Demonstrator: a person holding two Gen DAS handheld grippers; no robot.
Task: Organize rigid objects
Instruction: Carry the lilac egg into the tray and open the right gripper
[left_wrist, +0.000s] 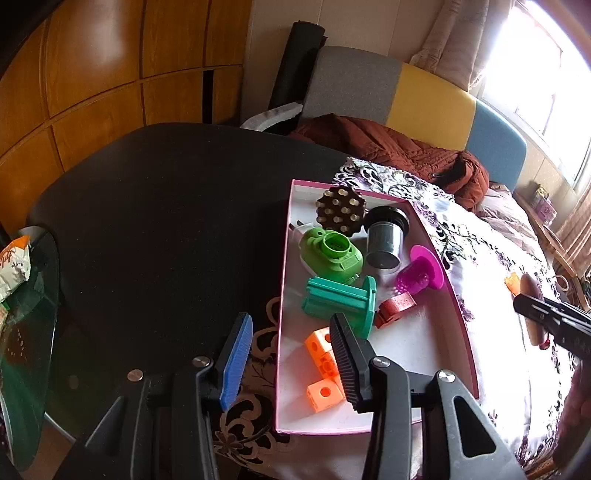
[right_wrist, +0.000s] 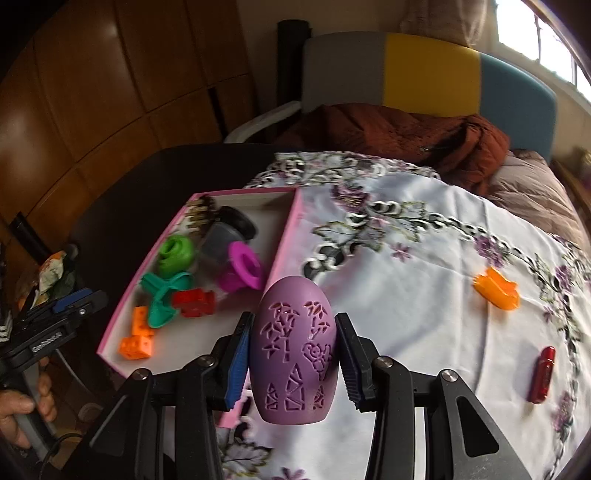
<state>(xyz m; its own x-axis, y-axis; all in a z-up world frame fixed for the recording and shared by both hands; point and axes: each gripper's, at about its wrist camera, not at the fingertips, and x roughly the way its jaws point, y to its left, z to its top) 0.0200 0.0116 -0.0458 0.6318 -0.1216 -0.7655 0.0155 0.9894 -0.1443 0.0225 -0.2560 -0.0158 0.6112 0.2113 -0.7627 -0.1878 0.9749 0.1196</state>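
Note:
A pink-rimmed tray (left_wrist: 439, 269) (right_wrist: 286, 236) on the floral cloth holds a green piece (left_wrist: 330, 254), a teal spool (left_wrist: 340, 299), a grey cylinder (left_wrist: 386, 236), a magenta piece (left_wrist: 421, 275), a red block (left_wrist: 397, 308), a brown studded disc (left_wrist: 340, 210) and orange cubes (left_wrist: 321, 365). My right gripper (right_wrist: 293, 365) is shut on a purple carved egg (right_wrist: 295, 350) and holds it above the tray's right rim. My left gripper (left_wrist: 291, 358) is open and empty over the tray's near left edge.
An orange piece (right_wrist: 496, 290) and a red cylinder (right_wrist: 541, 374) lie on the cloth (right_wrist: 424, 258) to the right. The black table (left_wrist: 166, 206) extends left. A sofa with a brown jacket (right_wrist: 406, 136) stands behind. A snack bag (left_wrist: 13, 266) lies far left.

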